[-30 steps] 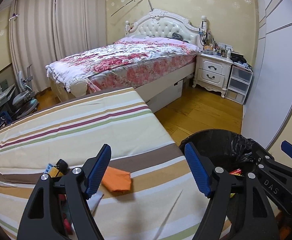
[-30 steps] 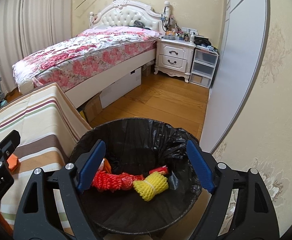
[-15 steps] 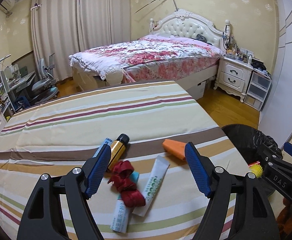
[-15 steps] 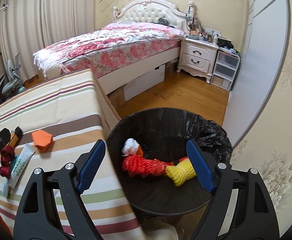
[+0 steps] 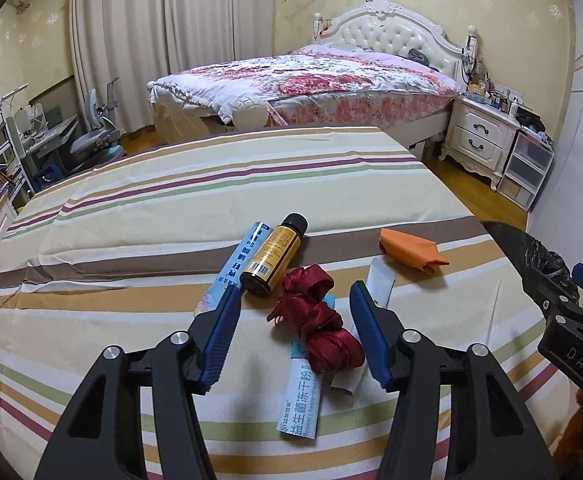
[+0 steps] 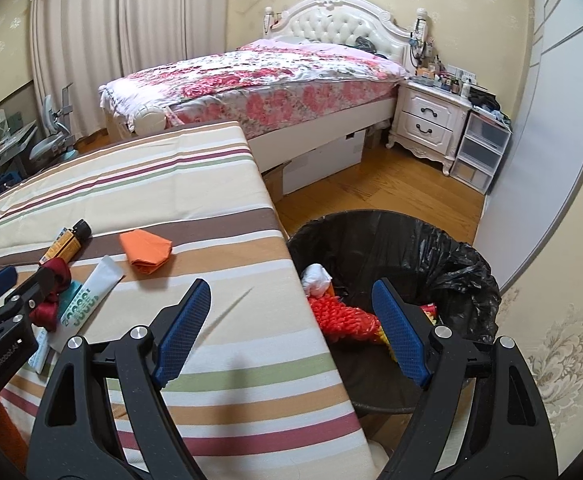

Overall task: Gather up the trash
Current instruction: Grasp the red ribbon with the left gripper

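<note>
Striped tablecloth (image 5: 139, 216) fills mid-frame, left gripper (image 5: 291, 320) jaws just closing around red ribbon (image 5: 315, 320) at lower centre, not yet touching; right gripper (image 6: 291, 332) wide open, empty, over bin (image 6: 463, 252) edge.

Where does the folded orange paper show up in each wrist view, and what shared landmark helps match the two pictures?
Left wrist view: the folded orange paper lies right of centre on the striped cloth, near the brown stripe.
Right wrist view: the same paper lies left of centre, on the same cloth.
Shared landmark: the gold bottle with a black cap, to the paper's left in both.
</note>
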`<state>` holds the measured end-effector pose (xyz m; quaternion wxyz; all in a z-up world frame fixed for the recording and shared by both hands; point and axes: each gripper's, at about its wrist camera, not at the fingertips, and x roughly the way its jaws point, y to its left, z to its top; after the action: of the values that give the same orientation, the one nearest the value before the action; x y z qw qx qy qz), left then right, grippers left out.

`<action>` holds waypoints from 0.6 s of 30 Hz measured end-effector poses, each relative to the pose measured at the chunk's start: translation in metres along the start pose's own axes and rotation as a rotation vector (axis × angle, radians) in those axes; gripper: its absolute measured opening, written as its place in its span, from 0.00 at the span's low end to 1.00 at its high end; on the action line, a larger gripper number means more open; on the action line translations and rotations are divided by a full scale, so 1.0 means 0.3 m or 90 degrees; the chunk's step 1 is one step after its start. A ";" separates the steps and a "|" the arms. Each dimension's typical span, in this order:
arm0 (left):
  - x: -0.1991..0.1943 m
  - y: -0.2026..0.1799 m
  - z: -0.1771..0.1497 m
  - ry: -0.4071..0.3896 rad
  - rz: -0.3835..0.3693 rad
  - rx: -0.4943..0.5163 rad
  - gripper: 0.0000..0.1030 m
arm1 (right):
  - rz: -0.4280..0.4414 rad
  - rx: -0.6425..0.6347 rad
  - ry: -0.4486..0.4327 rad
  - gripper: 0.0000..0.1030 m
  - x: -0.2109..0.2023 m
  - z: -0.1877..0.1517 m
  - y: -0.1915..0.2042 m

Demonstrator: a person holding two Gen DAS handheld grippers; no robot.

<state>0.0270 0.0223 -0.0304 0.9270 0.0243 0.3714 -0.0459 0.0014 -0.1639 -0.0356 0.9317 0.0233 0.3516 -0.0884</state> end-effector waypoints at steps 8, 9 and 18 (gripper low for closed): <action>0.009 0.004 -0.024 0.028 -0.036 0.000 0.26 | 0.005 -0.009 0.002 0.79 -0.003 -0.010 0.031; 0.005 0.001 -0.027 0.027 -0.037 0.000 0.25 | 0.006 -0.011 0.001 0.79 -0.005 -0.010 0.035; -0.076 0.044 -0.032 0.001 -0.047 -0.008 0.25 | 0.027 -0.032 -0.002 0.79 -0.026 -0.010 0.087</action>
<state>0.0053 0.0378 -0.0215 0.9247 0.0046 0.3727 -0.0780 -0.0016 -0.1367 -0.0332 0.9342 0.0071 0.3515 -0.0597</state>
